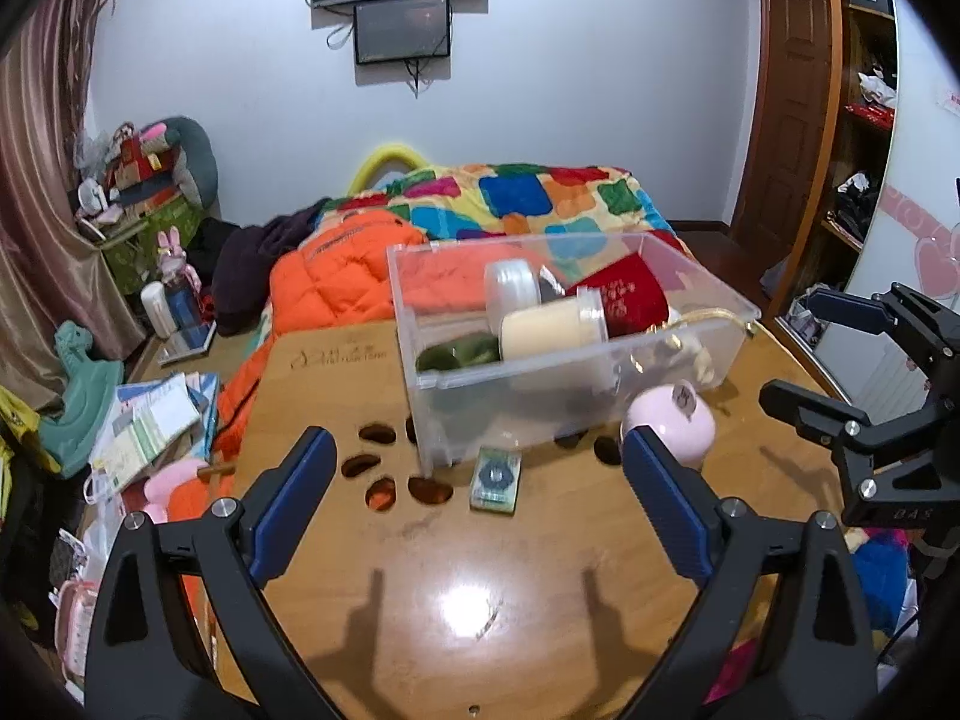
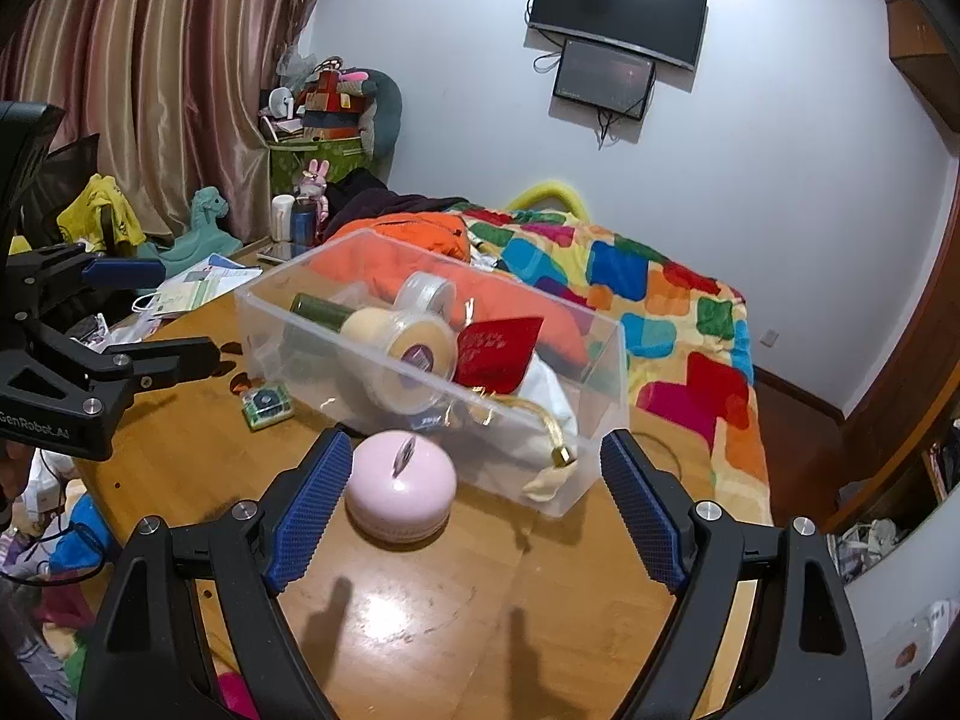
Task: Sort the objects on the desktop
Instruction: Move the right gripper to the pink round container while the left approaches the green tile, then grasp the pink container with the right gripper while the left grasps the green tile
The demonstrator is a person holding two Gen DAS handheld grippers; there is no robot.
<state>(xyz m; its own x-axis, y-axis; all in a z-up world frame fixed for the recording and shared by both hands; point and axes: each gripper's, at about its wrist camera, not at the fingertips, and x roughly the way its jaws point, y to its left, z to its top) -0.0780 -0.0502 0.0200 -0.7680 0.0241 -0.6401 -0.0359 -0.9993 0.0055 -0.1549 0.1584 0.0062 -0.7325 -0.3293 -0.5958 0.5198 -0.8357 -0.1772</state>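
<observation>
While both grippers, left (image 1: 480, 480) and right (image 2: 474, 495), hover with fingers spread and empty, the pink case (image 2: 401, 485) and green box (image 1: 494, 480) lie on the surface (image 1: 456, 612) near the bin (image 2: 420, 354).

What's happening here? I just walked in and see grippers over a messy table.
A person is sorting desktop items into a clear plastic bin on the wooden table. Both the left gripper and right gripper are open and empty. A round pink case and a small green packet lie outside the bin.
</observation>
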